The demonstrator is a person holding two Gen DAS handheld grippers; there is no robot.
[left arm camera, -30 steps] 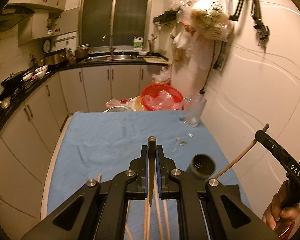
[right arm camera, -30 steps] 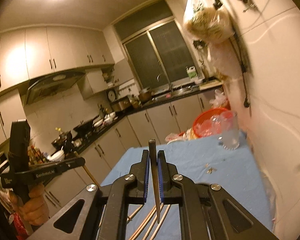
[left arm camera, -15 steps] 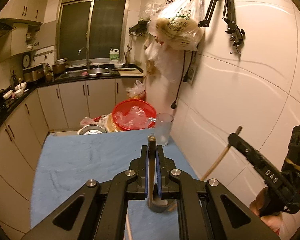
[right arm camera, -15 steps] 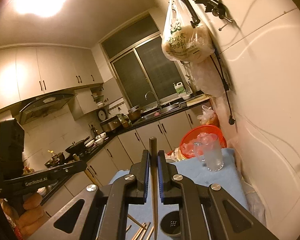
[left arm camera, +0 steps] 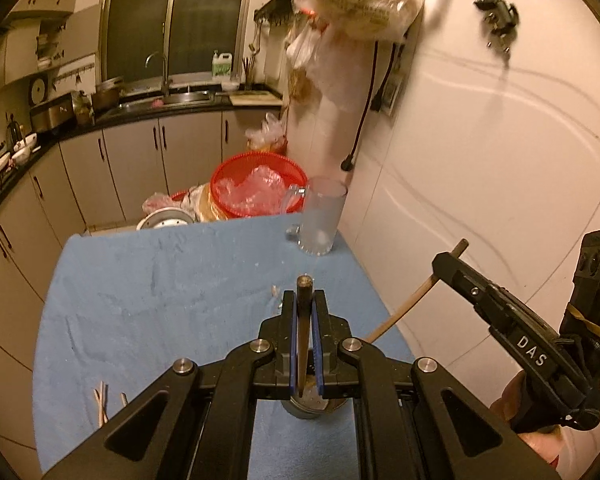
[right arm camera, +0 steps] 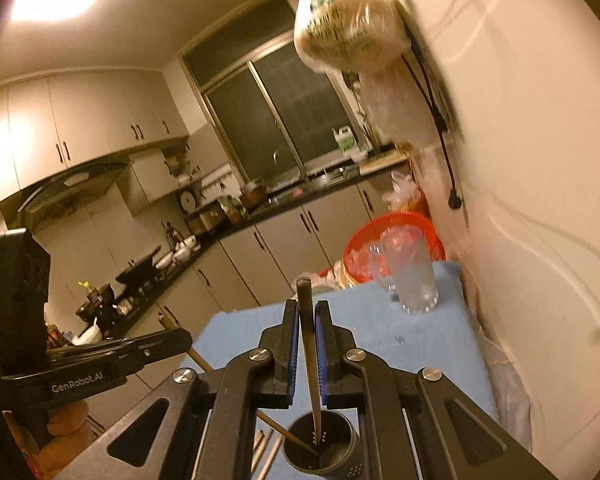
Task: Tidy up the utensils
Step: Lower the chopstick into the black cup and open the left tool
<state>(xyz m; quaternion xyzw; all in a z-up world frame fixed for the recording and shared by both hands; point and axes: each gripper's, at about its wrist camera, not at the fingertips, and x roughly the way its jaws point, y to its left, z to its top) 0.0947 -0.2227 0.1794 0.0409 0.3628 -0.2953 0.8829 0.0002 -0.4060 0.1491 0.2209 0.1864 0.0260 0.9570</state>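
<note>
Blue cloth covers the tabletop (left arm camera: 148, 288). A second ago the two chopsticks were held high over it. Now both have come down to the dark holder cup (right arm camera: 320, 454). The left gripper (left arm camera: 304, 308) has its jaws pinched tight on one chopstick (left arm camera: 302, 336), and its tip is at the cup's mouth. The right gripper (right arm camera: 307, 320) has its jaws squeezed on the other chopstick (right arm camera: 310, 360), whose tip is inside the cup. So I think this pair is almost put away. More chopsticks (left arm camera: 102, 400) lie loose on the cloth.
</note>
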